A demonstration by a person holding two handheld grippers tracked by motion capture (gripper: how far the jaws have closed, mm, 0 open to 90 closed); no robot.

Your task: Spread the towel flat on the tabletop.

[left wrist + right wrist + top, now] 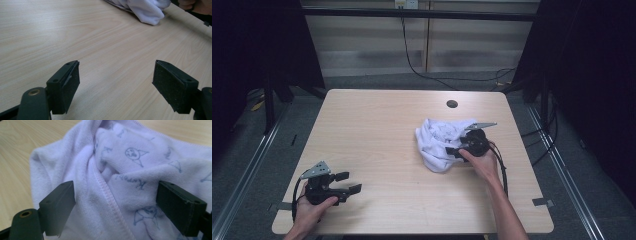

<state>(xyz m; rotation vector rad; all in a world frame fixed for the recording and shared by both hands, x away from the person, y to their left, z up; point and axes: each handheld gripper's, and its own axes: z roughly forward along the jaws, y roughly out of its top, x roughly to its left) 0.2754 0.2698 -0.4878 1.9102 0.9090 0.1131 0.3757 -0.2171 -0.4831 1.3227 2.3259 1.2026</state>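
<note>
A crumpled white towel (437,142) with small blue drawings lies on the right half of the wooden table (382,125). My right gripper (453,150) is at the towel's right edge and points left into it. In the right gripper view that gripper (116,202) stands open, with folds of the towel (120,170) bulging between the jaws and no pad pressing on them. My left gripper (350,183) rests near the front left corner, open and empty. The left gripper view shows that gripper (116,82) over bare wood, with the towel (147,8) far off.
A round cable hole (452,104) sits near the table's back edge, behind the towel. A black cable (412,60) hangs down the wall beyond the table. Dark frame posts stand at both sides, and metal floor rails (252,160) run along the table.
</note>
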